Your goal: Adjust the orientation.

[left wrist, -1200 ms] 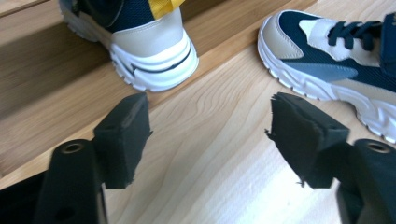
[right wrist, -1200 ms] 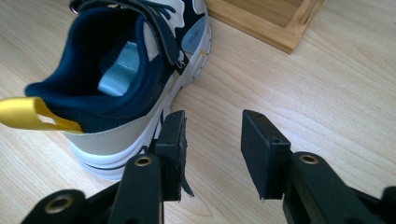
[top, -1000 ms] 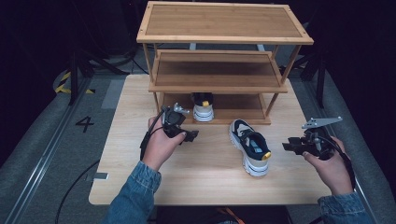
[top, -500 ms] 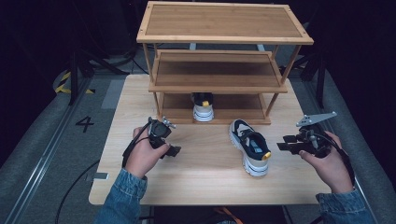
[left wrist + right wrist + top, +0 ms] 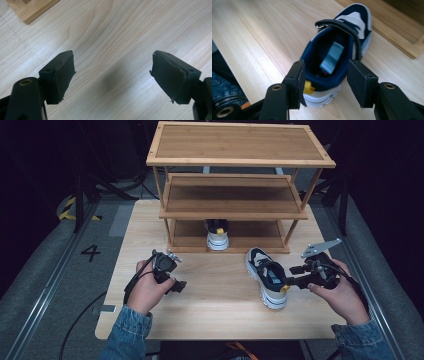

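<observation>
1. The sneaker [image 5: 266, 276] lies on the table [image 5: 220, 305] in front of the shelf rack [image 5: 235, 190], toe toward the rack, heel toward the person.
2. It has a navy lining, a white and grey upper, a black strap across the top, a cream sole and a yellow tab at the heel; a grey-blue label sits inside.
3. The right gripper [image 5: 325, 83] sits at the heel, its jaws having just been opening; they flank the heel collar, and the pads do not visibly press on it.
4. The left gripper [image 5: 112, 75] hangs over bare table with jaws wide apart, holding nothing.
5. A second sneaker [image 5: 217, 234] stands on the rack's lowest level.
</observation>
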A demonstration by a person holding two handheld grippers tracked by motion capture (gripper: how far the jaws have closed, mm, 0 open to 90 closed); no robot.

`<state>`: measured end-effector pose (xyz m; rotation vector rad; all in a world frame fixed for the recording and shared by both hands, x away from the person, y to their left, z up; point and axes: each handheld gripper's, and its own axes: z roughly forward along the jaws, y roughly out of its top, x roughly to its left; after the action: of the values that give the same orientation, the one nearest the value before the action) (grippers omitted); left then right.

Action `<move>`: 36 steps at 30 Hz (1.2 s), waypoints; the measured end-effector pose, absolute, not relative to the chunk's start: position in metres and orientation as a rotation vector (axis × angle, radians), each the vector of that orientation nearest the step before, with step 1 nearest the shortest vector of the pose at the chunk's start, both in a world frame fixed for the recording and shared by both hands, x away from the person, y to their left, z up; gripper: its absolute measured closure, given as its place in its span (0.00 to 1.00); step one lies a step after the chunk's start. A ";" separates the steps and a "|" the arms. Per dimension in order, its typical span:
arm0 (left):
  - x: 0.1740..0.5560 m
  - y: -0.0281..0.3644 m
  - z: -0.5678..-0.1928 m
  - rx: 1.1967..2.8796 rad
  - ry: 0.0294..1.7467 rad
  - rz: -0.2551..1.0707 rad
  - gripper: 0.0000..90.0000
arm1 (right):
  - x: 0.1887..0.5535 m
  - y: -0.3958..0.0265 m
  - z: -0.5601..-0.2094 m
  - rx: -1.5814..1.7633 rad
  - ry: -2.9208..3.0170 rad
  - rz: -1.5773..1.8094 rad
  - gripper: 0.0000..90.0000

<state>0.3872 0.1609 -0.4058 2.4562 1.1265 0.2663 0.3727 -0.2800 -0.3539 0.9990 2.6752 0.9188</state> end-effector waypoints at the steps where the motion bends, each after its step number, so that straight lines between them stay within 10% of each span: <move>1: 0.387 0.162 -0.406 2.460 1.113 0.282 0.21 | 0.373 -0.276 -0.355 0.985 2.691 0.911 0.54; 22: 0.374 0.174 -0.406 2.442 1.146 0.294 0.22 | 0.385 -0.233 -0.392 0.841 2.933 0.639 0.47; 36: 0.364 0.188 -0.409 2.428 1.191 0.297 0.22 | 0.393 -0.217 -0.406 0.804 3.015 0.424 0.65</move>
<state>0.3639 0.1882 -0.4093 2.4284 1.1915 0.2968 0.3931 -0.2168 -0.4056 0.8042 3.0154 0.4239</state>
